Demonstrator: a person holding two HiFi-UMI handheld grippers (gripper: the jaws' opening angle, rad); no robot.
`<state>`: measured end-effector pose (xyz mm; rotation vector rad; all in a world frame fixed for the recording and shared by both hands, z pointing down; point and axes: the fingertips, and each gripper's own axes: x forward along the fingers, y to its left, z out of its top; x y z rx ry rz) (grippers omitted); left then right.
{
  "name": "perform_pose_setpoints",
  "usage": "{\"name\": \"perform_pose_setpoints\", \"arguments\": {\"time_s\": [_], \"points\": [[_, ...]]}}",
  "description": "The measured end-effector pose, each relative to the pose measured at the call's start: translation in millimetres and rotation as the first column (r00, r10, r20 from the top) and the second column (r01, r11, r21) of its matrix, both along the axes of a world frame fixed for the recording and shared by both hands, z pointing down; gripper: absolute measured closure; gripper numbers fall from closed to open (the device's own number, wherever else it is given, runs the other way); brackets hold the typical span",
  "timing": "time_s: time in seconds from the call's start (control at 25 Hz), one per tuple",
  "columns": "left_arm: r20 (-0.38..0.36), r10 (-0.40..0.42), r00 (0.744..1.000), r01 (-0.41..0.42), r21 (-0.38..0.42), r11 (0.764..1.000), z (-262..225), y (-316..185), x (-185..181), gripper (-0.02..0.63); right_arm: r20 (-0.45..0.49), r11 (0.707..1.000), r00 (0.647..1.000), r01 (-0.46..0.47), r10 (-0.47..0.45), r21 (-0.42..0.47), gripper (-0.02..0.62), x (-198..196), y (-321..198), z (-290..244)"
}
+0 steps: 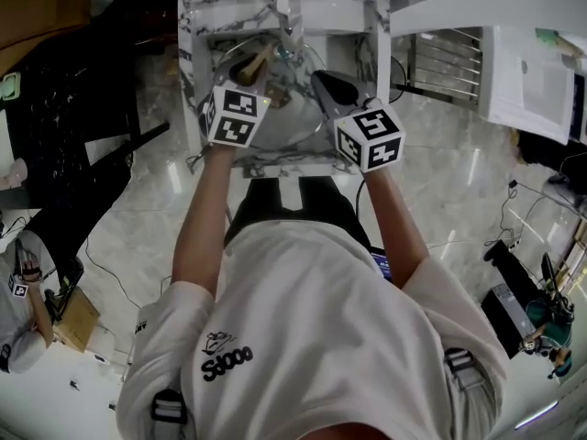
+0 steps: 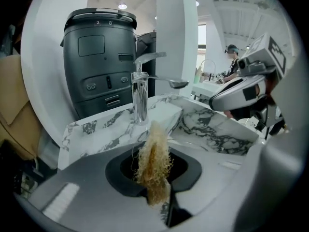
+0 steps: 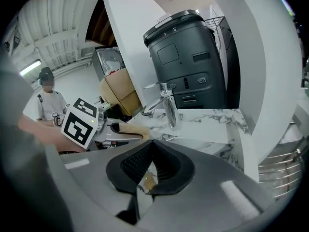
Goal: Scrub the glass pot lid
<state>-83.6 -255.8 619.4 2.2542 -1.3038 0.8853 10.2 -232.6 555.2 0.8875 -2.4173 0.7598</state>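
The glass pot lid (image 1: pixel 292 122) sits over the marble sink (image 1: pixel 275 165), its edge pinched in the right gripper (image 3: pixel 153 145), whose jaws are closed tight on it. Just left of it, the left gripper (image 2: pixel 154 159) is clamped on one straw-coloured loofah (image 2: pixel 153 138). There is one chrome faucet (image 2: pixel 140 95) behind. The dark appliance (image 2: pixel 99 57) is marked "3 8".

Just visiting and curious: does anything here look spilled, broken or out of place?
Nothing stands out. The left claw grips a ragged fibre scrubber above the marble sink, the right claw looks shut on the glass lid; no spill or damage shows.
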Motion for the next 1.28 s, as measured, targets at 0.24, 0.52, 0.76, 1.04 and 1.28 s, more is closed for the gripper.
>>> {"name": "perform_pose_setpoints", "arguments": {"time_s": [0.24, 0.52, 0.76, 1.04, 1.28], "points": [[0.125, -0.017, 0.992, 0.022, -0.039, 0.999, 46.1, -17.4, -11.3, 0.545, 0.027, 0.999, 0.999, -0.016, 0.017, -0.036, 0.592, -2.1, -1.0, 11.6], [0.274, -0.019, 0.961, 0.034, -0.047, 0.998, 82.5, -32.9, -19.5, 0.543, 0.069, 0.998, 0.996, -0.047, 0.05, -0.043, 0.592, 7.6, -0.6, 11.7], [0.302, 0.019, 0.953, 0.006, -0.079, 0.997, 105.1, -41.2, -3.0, 0.543, 0.059, 0.994, 0.994, -0.091, 0.095, -0.059, 0.592, 26.2, 3.2, 13.3], [0.322, 0.083, 0.943, -0.06, -0.08, 0.995, 114.9, -36.2, 23.0, 0.541, 0.06, 0.988, 0.987, -0.143, 0.146, -0.054, 0.592, 47.0, 4.9, 8.4], [0.29, 0.141, 0.947, -0.118, -0.096, 0.988, 117.4, -34.8, 50.2, 0.541, 0.036, 0.984, 0.984, -0.17, 0.172, -0.043, 0.592, 59.5, 10.7, 8.0]]}}
